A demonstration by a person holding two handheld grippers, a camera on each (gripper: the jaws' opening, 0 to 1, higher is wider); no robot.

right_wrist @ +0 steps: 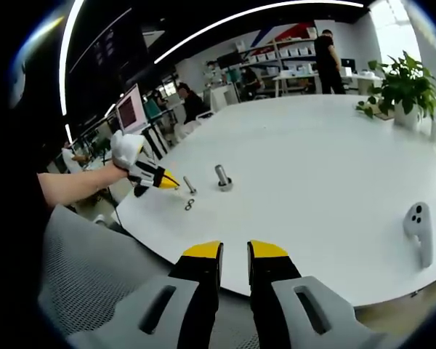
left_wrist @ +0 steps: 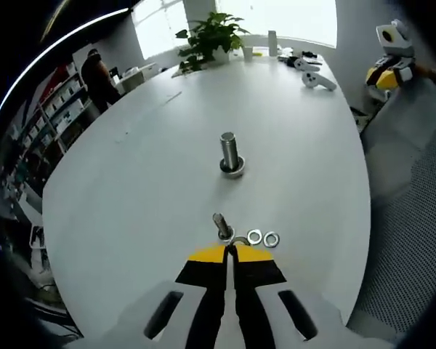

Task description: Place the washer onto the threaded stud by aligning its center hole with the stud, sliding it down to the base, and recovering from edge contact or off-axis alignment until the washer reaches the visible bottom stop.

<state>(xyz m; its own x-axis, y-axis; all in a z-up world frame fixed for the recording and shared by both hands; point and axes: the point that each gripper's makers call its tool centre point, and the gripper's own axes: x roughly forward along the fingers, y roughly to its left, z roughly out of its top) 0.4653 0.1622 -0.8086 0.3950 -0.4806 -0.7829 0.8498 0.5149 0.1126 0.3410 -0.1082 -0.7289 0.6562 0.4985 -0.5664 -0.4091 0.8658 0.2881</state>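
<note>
Left gripper (left_wrist: 231, 251) had its jaws pressed together at the foot of the small bolt (left_wrist: 221, 225), near a washer (left_wrist: 241, 241) lying by its base; whether it pinched that washer could not be told. Two more washers (left_wrist: 255, 236) (left_wrist: 271, 238) lay just beside on the white table (left_wrist: 131, 189). This looked like the pick-up step; next the washer's hole would need centring over a stud. A larger stud (left_wrist: 229, 154) stood farther off. Right gripper (right_wrist: 235, 256) hung slightly apart, empty, off the table edge. A plant (left_wrist: 211, 36) and a white controller (right_wrist: 418, 225) sat well apart, nothing blocking.
</note>
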